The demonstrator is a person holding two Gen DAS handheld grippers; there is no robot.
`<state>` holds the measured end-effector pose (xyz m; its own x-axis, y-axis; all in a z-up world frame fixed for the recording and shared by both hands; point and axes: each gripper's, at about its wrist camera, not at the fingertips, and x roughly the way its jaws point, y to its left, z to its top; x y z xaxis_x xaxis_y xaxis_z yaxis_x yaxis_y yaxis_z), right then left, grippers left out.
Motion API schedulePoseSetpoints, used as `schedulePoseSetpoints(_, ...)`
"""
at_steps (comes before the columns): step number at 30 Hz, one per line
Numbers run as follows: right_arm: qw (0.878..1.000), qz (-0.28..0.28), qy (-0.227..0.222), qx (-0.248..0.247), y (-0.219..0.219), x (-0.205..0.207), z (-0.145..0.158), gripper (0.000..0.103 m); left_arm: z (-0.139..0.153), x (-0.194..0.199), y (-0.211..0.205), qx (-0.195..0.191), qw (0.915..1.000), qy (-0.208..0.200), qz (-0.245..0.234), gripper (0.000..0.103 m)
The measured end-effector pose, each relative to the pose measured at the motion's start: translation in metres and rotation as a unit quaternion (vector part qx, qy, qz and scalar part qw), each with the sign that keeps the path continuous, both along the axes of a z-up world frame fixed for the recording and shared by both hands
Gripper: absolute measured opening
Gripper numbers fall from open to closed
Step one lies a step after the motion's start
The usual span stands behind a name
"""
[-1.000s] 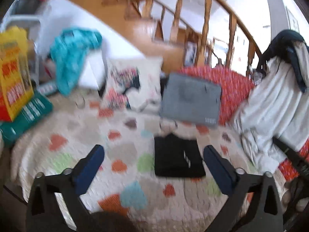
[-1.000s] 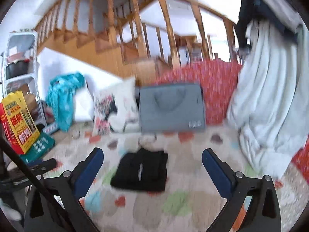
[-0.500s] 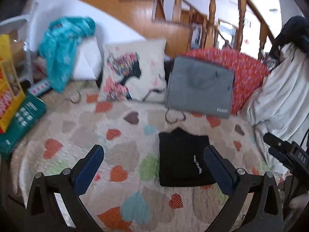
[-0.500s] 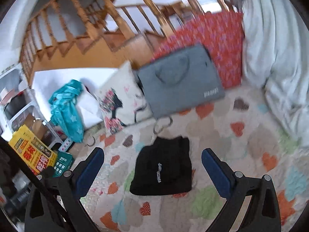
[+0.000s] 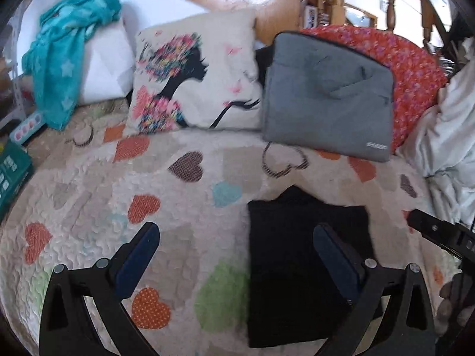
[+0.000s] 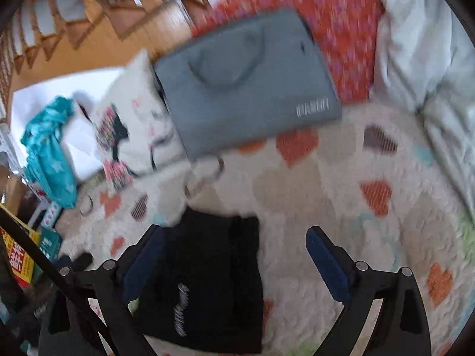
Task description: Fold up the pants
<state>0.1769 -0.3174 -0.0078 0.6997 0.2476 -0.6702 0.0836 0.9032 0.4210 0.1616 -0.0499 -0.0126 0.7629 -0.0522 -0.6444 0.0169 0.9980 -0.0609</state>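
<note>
The black fabric pants [image 5: 305, 267] lie folded into a compact rectangle on the cream heart-patterned quilt [image 5: 184, 207], apparently finished or nearly so. The left gripper [image 5: 234, 246] hovers with jaws apart and empty, one finger over the cloth. The right gripper [image 6: 237, 252] is likewise spread wide, holding nothing. A grey fabric laptop sleeve [image 6: 246, 80] leans on the cushions behind.

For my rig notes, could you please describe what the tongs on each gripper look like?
Both left gripper and right gripper look alike: matte black angular frames with silver screw heads, and tongs faced with dark blue pads. No cables or markings are visible on them.
</note>
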Motion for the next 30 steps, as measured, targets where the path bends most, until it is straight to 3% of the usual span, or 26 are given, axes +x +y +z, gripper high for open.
schedulePoseSetpoints(4,1.000,0.009,0.000,-0.016,0.003,0.004,-0.006,0.099,-0.011,0.006,0.010,-0.032,0.9987,0.039,0.000,0.103)
schedulePoseSetpoints(8,1.000,0.007,0.004,0.004,0.004,0.004,-0.008,0.099,-0.011,0.002,0.012,-0.020,0.9993,0.032,0.005,0.103)
schedulePoseSetpoints(19,1.000,0.001,0.027,-0.003,0.006,0.002,-0.023,0.099,-0.019,-0.001,0.001,0.010,0.9991,0.041,-0.009,0.103)
schedulePoseSetpoints(30,0.999,0.000,0.041,0.001,0.007,0.007,-0.034,0.099,-0.026,0.006,0.004,-0.004,0.9980,0.063,-0.009,0.103)
